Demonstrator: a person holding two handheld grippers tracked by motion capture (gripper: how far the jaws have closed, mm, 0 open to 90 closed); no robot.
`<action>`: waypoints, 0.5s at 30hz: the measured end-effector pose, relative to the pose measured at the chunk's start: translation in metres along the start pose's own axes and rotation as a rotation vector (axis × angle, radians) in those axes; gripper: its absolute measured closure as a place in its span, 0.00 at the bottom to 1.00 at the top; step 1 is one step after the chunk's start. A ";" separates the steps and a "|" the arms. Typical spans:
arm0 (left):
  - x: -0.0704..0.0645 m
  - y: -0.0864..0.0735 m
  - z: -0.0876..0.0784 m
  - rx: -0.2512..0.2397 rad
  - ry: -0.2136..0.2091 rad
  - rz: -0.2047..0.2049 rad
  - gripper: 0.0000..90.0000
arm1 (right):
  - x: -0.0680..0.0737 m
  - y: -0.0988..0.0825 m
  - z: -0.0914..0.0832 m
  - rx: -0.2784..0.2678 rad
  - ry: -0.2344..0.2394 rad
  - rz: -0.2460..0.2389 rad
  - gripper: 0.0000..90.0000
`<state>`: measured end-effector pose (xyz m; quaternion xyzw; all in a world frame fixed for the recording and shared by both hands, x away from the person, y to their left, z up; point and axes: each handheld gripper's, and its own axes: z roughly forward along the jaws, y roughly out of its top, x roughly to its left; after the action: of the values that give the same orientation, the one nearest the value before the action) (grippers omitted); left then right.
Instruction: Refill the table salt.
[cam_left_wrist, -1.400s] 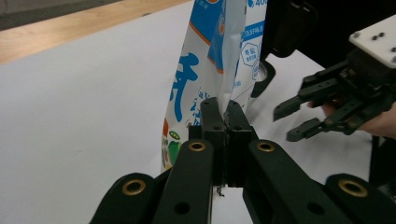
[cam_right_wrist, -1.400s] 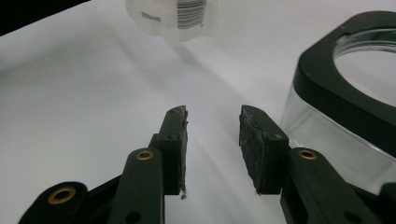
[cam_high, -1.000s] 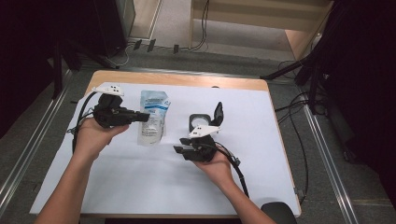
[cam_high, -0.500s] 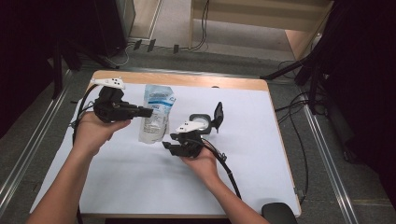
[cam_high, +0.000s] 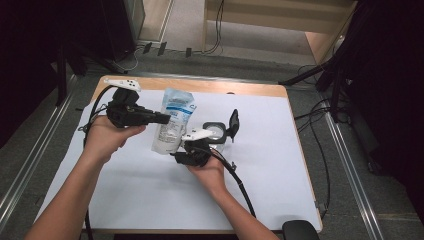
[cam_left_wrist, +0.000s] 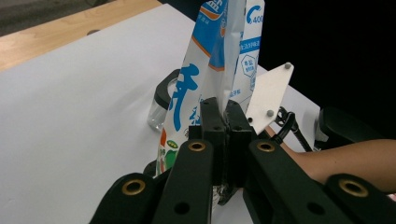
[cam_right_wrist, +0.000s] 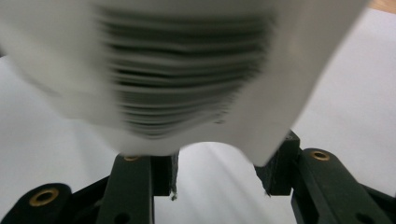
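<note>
One soft, glossy plastic pouch (cam_high: 172, 124) – white with blue lettering and an orange stripe, creased flat at its edge – hangs upright above the white-covered desk (cam_high: 125, 195). The left gripper (cam_high: 162, 119) is clamped on that edge; the right gripper (cam_right_wrist: 217, 179) has its jaws parted around the pouch's blurred bottom (contact unclear). One round glass jar (cam_high: 216, 131), black lid hinged open, stands just beside.

Glossy plastic pouch (cam_high: 171, 125), matt black tongs (cam_left_wrist: 223, 122)

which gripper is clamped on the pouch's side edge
The left gripper: its jaws are shut flat on the pouch at its side edge, holding it upright. The right gripper sits at the pouch's bottom with jaws apart around that end.
</note>
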<state>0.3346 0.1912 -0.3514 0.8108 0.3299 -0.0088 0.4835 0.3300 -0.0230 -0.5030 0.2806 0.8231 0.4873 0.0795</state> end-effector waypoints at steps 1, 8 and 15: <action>0.000 0.000 0.002 0.008 0.020 0.004 1.00 | 0.001 0.000 -0.001 -0.011 0.006 0.000 0.63; 0.005 0.005 0.010 0.004 -0.006 -0.011 1.00 | 0.004 0.000 -0.003 -0.014 -0.005 -0.011 0.64; 0.004 0.011 0.026 0.039 0.025 0.013 1.00 | 0.007 -0.002 -0.002 0.007 -0.007 -0.029 0.61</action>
<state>0.3512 0.1695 -0.3582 0.8222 0.3304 -0.0020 0.4636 0.3228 -0.0215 -0.5031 0.2706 0.8286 0.4821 0.0887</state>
